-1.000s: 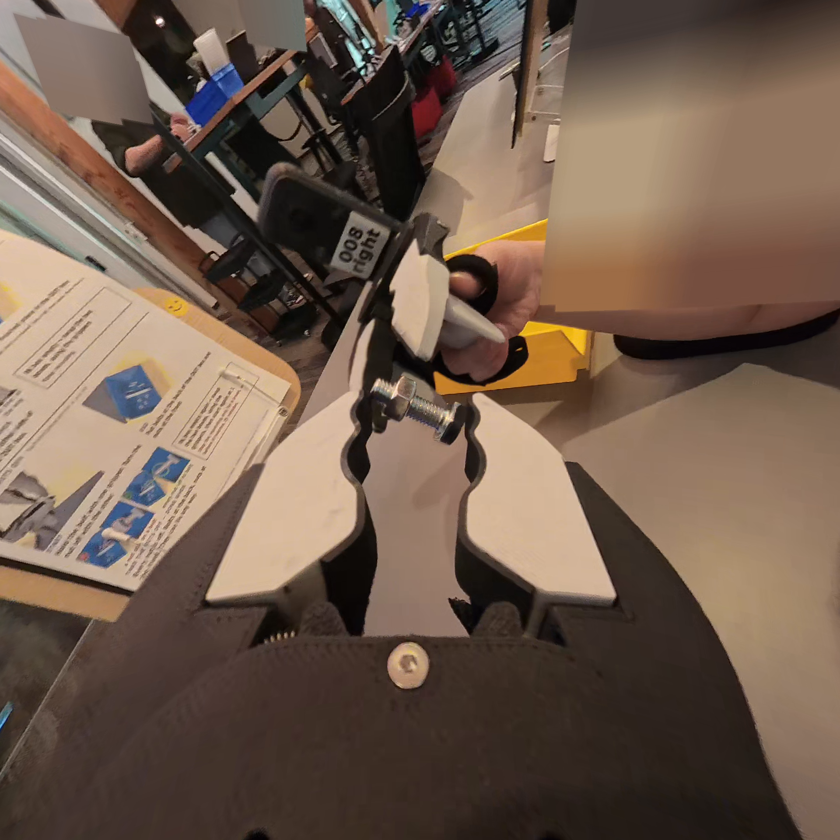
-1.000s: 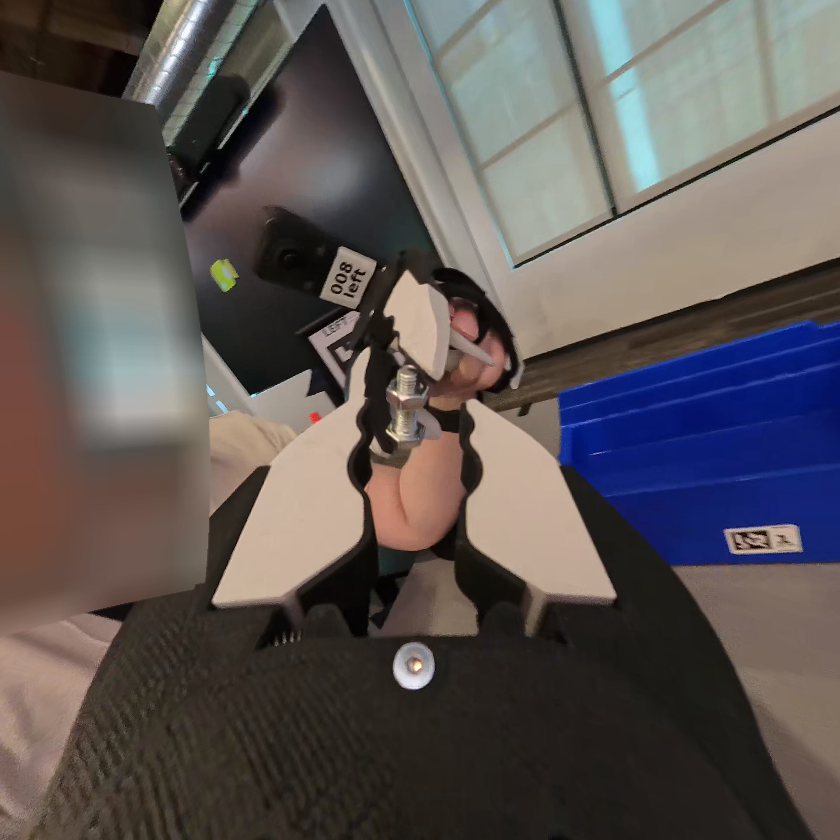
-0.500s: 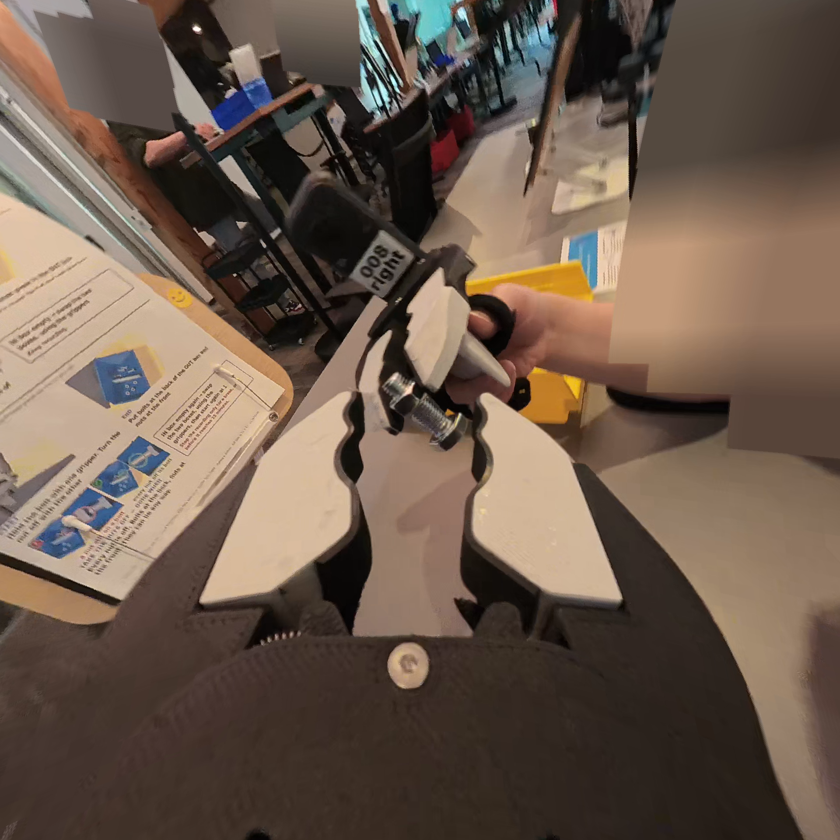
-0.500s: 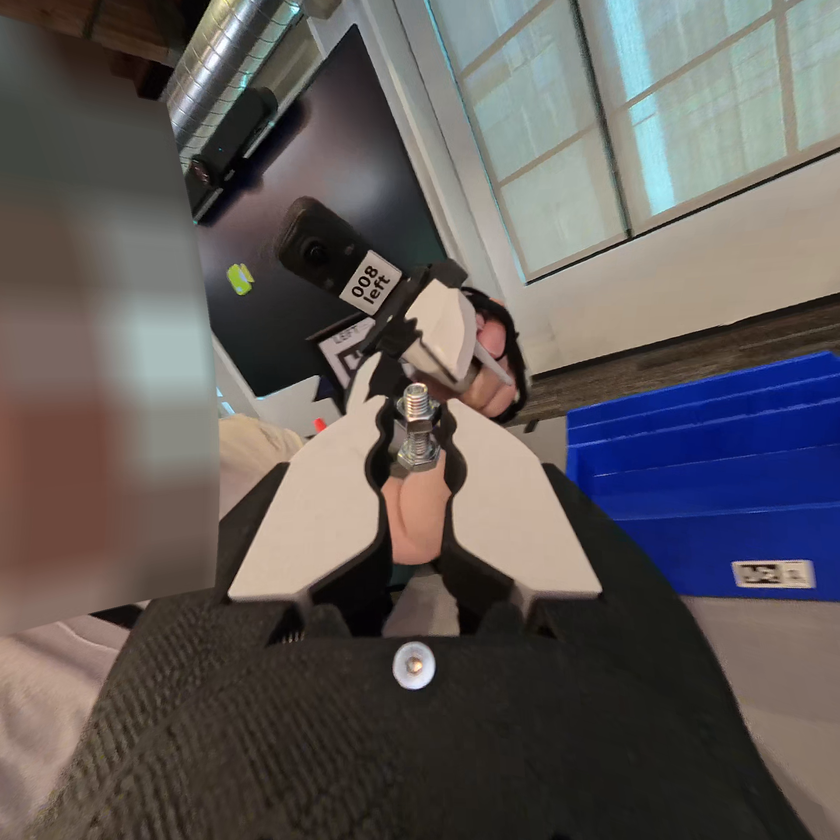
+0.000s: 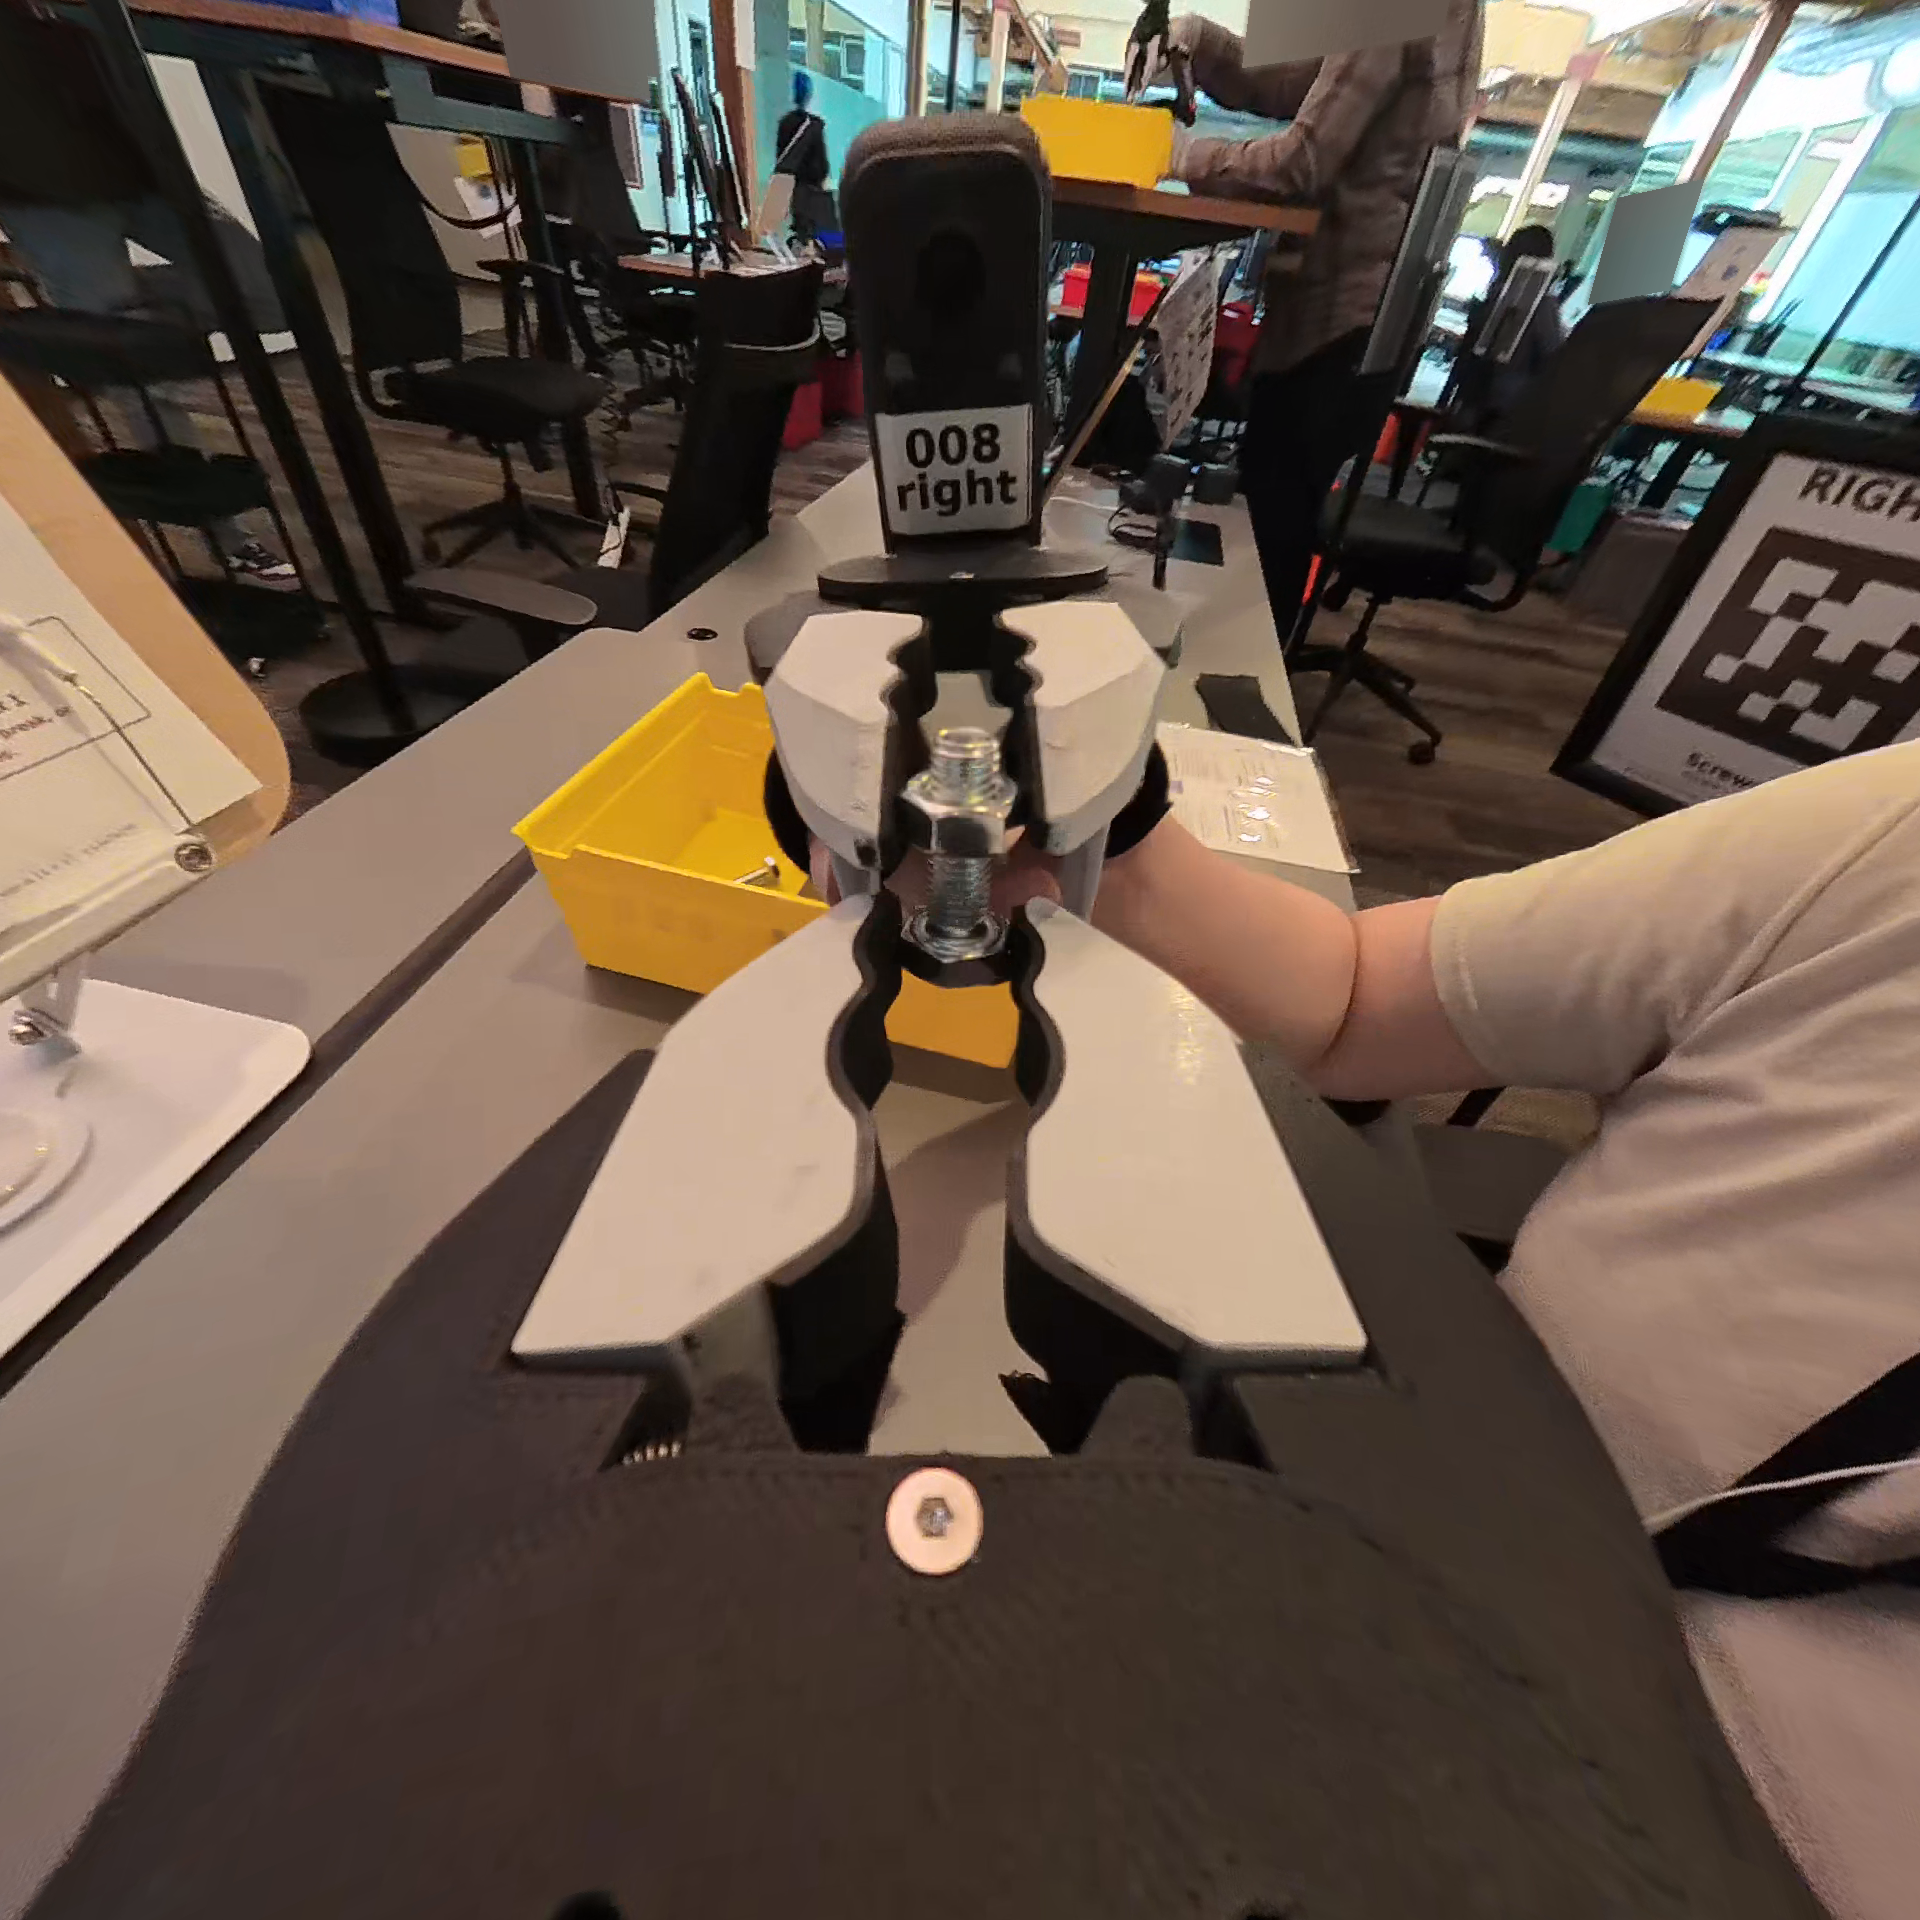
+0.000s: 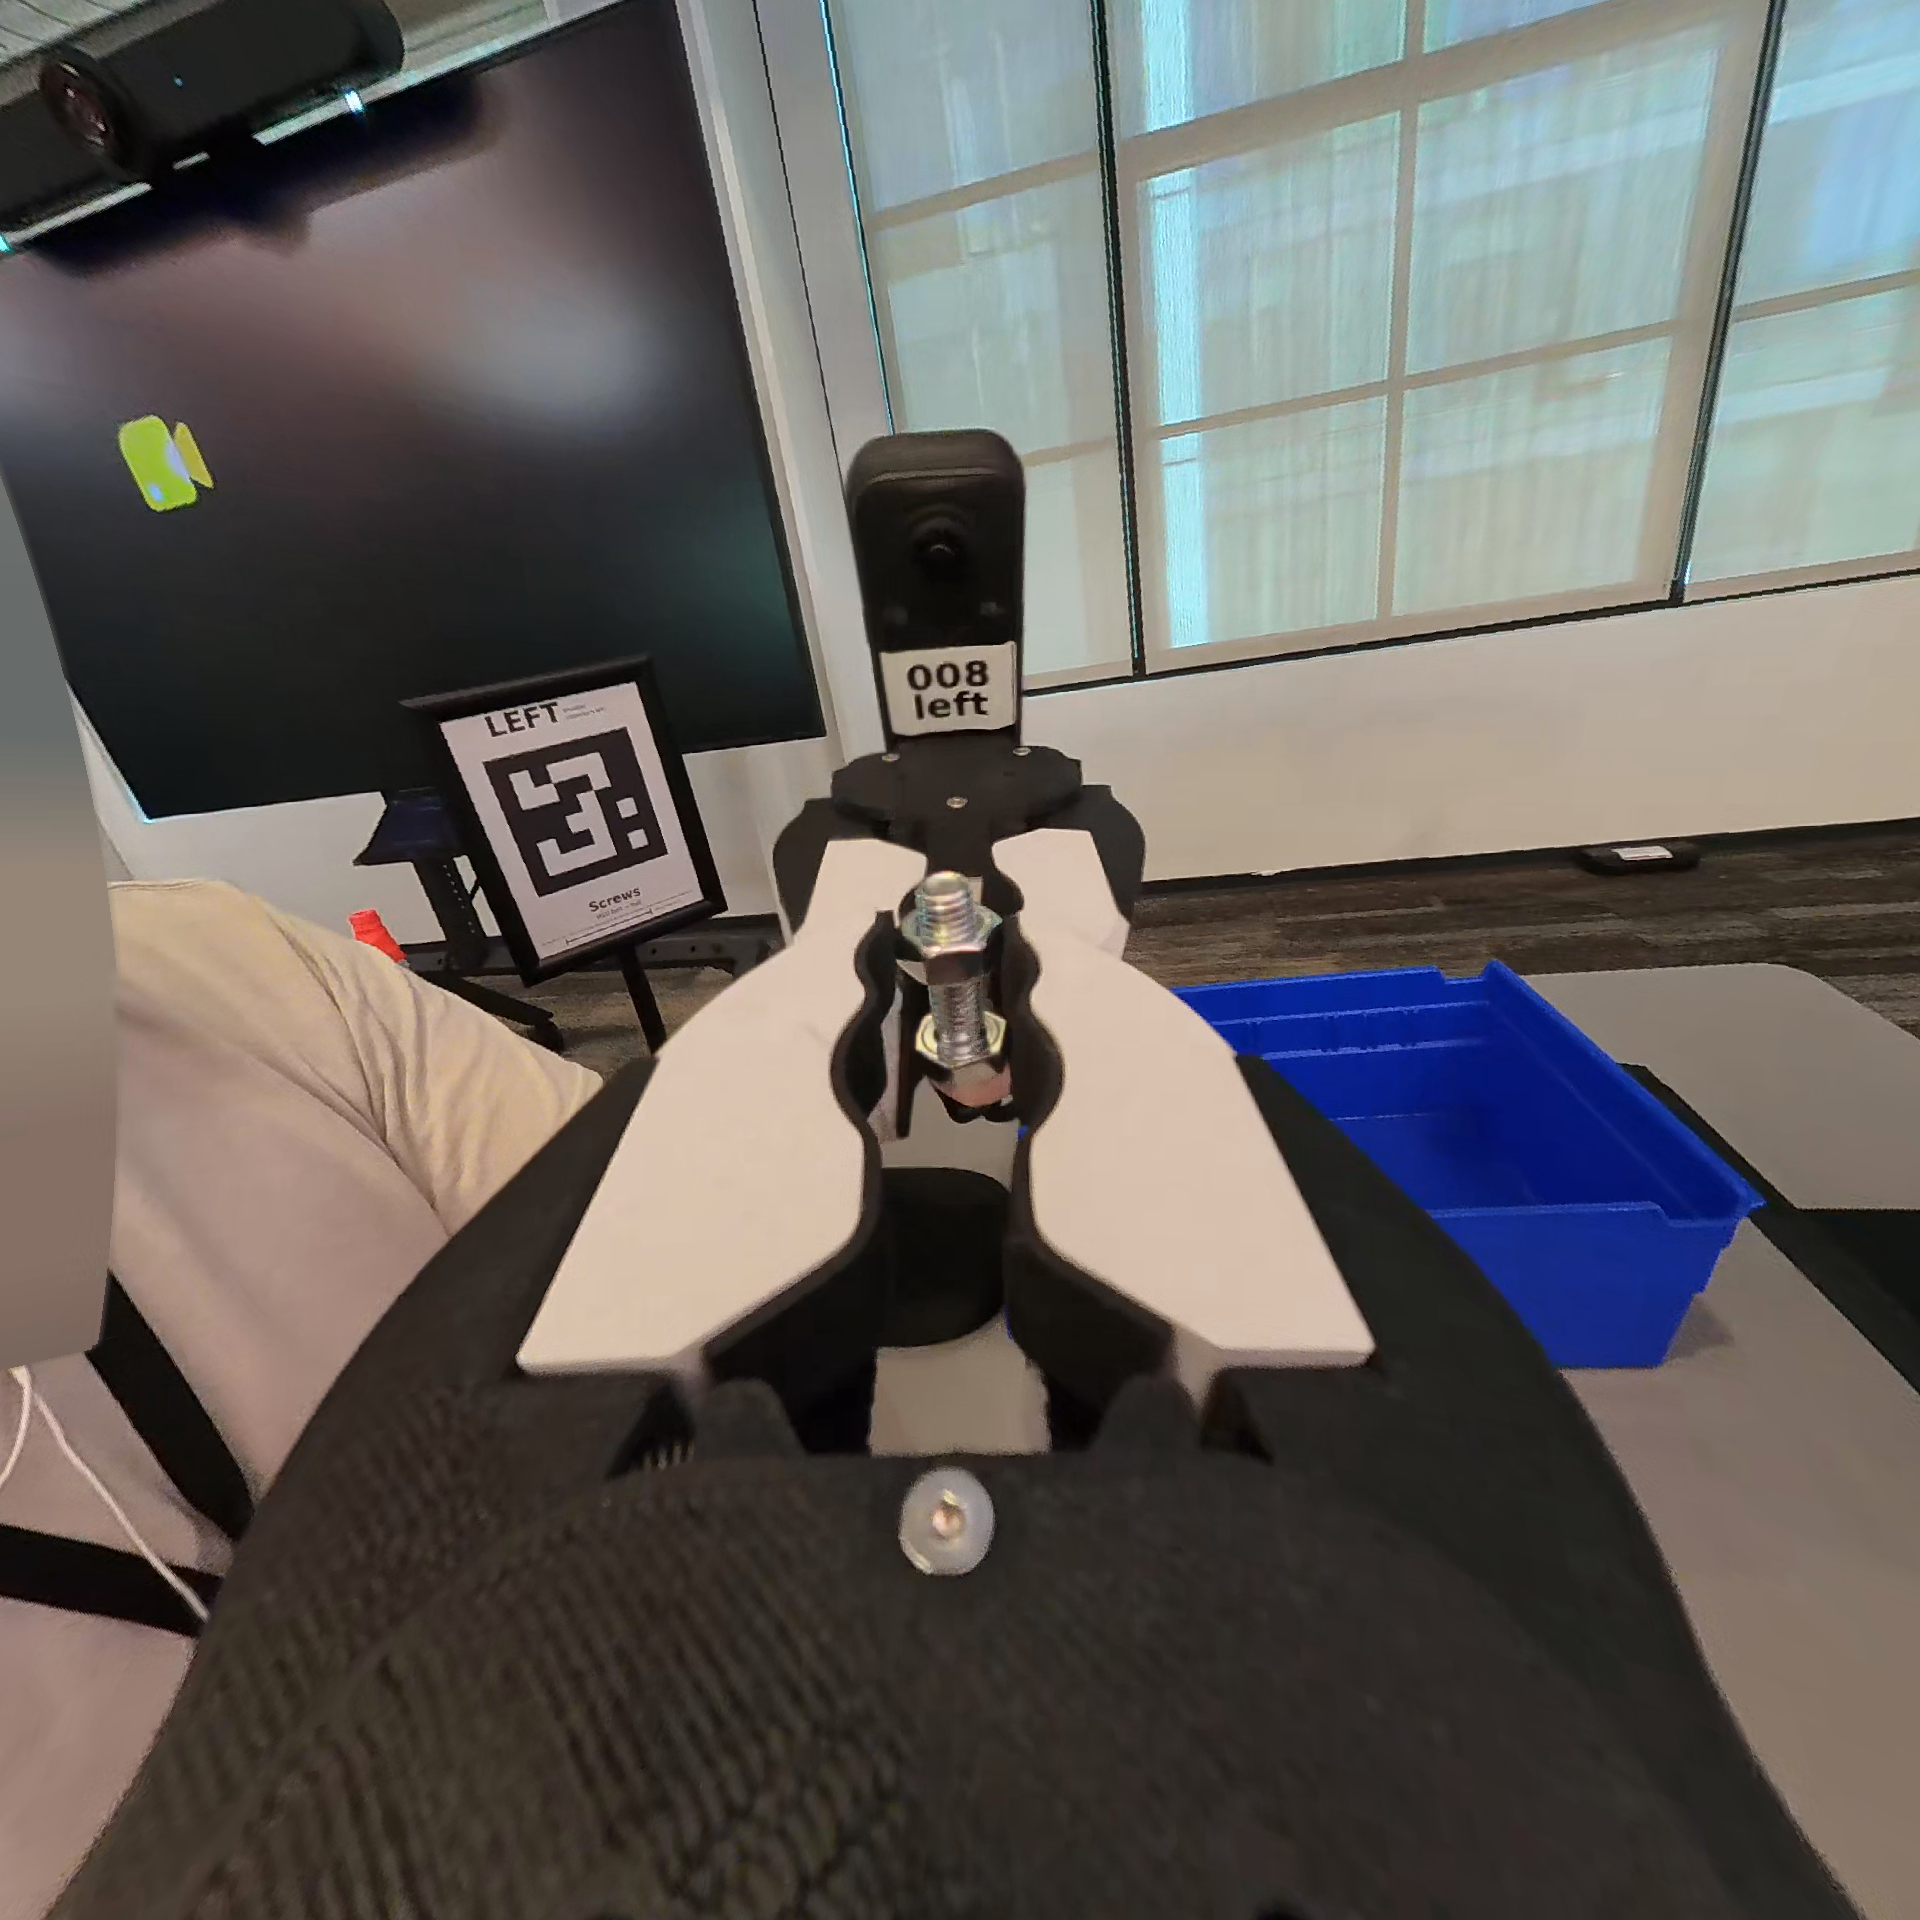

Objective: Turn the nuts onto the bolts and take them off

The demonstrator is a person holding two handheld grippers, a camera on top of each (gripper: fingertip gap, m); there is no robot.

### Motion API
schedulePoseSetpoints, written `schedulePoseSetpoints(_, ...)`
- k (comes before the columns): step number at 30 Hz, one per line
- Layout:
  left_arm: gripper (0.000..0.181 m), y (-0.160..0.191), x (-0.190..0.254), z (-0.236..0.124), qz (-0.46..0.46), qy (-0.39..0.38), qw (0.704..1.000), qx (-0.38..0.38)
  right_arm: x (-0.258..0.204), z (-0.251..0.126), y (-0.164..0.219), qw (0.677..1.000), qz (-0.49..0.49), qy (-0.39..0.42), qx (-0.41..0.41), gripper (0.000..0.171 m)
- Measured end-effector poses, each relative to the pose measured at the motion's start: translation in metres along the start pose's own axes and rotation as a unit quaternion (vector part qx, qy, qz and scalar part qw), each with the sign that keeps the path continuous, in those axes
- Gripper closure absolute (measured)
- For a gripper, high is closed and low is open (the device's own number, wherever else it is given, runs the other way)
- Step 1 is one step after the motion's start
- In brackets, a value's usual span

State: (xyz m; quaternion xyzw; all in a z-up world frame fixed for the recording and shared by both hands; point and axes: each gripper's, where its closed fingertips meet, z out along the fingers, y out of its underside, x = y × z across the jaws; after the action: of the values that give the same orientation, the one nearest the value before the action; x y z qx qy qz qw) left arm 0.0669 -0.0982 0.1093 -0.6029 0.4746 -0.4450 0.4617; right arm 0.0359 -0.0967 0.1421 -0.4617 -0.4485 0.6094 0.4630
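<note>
The left gripper [image 5: 954,940] is closed on the bolt [image 5: 956,883] head. A moment ago both tools were tipped sideways; now they face each other in a straight line. Farther along the bolt, the right gripper [image 5: 961,790] pinches the nut [image 5: 957,814], which it was not squeezing before. I think the turning can start now. The yellow bin [image 5: 665,831] sits behind.
</note>
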Motion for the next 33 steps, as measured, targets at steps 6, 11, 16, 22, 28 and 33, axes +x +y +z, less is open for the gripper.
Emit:
schedulePoseSetpoints(6, 0.162, -0.005, 0.006, -0.001, 0.021, 0.010, 1.000, 0.011, -0.004, -0.008, -0.003, 1.000, -0.027, 0.000, -0.009, 0.149)
schedulePoseSetpoints(11, 0.163, -0.012, 0.017, -0.005, 0.005, 0.050, 0.998, 0.035, -0.010, -0.016, -0.008, 0.999, -0.039, -0.015, -0.001, 0.149)
schedulePoseSetpoints(16, 0.163, -0.012, 0.018, -0.004, 0.022, 0.042, 0.998, 0.031, -0.008, -0.017, -0.012, 0.999, -0.039, -0.009, 0.008, 0.168)
schedulePoseSetpoints(22, 0.163, -0.025, 0.018, -0.014, 0.029, 0.033, 0.997, 0.067, -0.007, -0.021, -0.018, 0.999, -0.018, -0.015, 0.034, 0.138)
schedulePoseSetpoints(28, 0.163, -0.027, 0.019, -0.016, 0.035, 0.030, 0.996, 0.072, -0.014, -0.011, -0.016, 0.994, 0.049, -0.083, 0.058, 0.154)
schedulePoseSetpoints(33, 0.163, -0.012, 0.018, -0.016, -0.015, 0.055, 0.998, 0.029, -0.012, -0.010, -0.002, 0.999, 0.019, -0.046, -0.016, 0.154)
